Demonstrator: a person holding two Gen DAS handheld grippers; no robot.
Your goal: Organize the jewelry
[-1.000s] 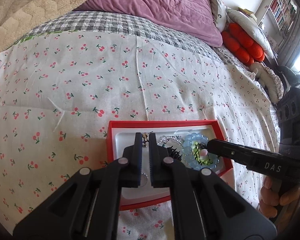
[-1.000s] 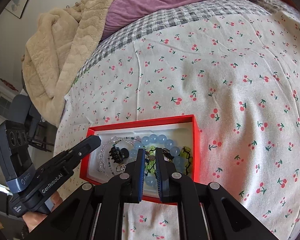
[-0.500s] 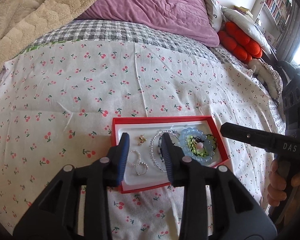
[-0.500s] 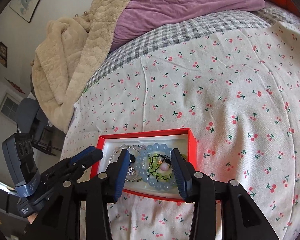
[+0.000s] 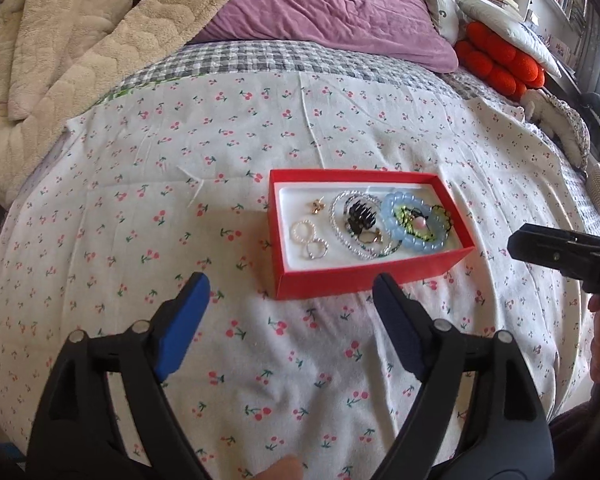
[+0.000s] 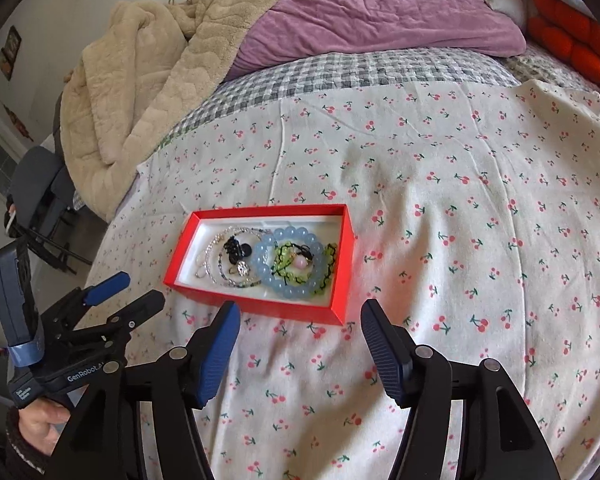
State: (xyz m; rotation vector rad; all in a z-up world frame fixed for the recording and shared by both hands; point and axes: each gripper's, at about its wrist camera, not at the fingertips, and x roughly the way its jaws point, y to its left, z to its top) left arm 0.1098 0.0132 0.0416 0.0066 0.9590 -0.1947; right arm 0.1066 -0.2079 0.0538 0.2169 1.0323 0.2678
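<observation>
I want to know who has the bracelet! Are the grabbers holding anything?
No. The left gripper and right gripper are both open and empty. The blue bracelet lies in the red box.

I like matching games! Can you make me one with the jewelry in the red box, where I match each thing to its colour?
Things:
1. chunky bead bracelet
2. claw hair clip
3. jewelry box
4. small bead ring

Colours:
A. black
B. red
C. white
D. light blue

Pairs: 1-D, 2-A, 3-B, 4-C
</observation>
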